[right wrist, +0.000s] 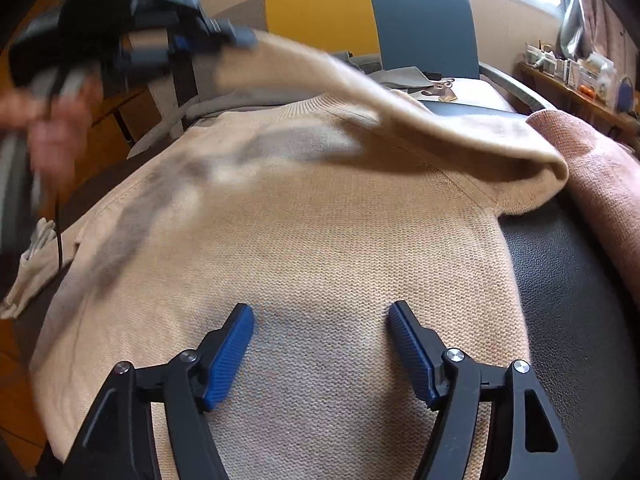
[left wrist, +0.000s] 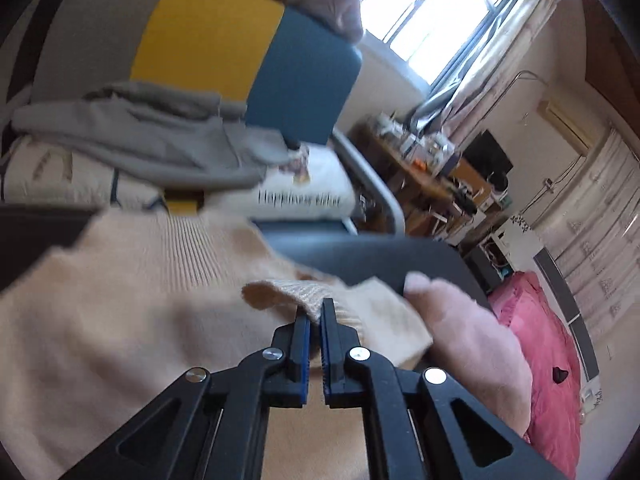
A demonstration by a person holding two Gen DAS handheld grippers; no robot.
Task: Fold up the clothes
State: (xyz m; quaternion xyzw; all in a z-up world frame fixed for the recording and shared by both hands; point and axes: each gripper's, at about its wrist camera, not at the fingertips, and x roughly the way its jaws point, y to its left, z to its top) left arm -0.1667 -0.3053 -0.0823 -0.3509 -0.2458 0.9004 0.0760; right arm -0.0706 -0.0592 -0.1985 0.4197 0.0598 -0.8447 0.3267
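A beige knitted sweater (right wrist: 304,240) lies flat on a black seat (right wrist: 560,300) with a grained, leather-like surface. Its long axis runs from the near edge of the seat to the far edge, and the ribbed collar (right wrist: 320,100) points to the far edge, toward a chair back (right wrist: 400,20) made of grey, yellow and blue panels. The body of the sweater has a fine, even knit, and a seam runs in a slant at the right shoulder.

The left gripper (right wrist: 240,36) has its jaws clenched on the ribbed cuff (left wrist: 308,296) of the right sleeve (right wrist: 400,112). In the right wrist view this sleeve is lifted and stretches across the sweater, from a rounded fold near the right edge of the seat up to the gripper at the left; it throws a blurred shadow on the body of the sweater. The gripper itself is blurred.

The right gripper (right wrist: 322,320) is released: its jaws stand wide apart, low over the lower part of the sweater; whether the ribbed blue pads (right wrist: 232,352) touch the knit I cannot tell.

A pink cloth (right wrist: 600,168) with a soft texture lies at the right edge of the seat, just beside the fold of the sleeve. On the chair behind there is a grey garment (left wrist: 152,136) on top of white printed fabric (left wrist: 304,196).
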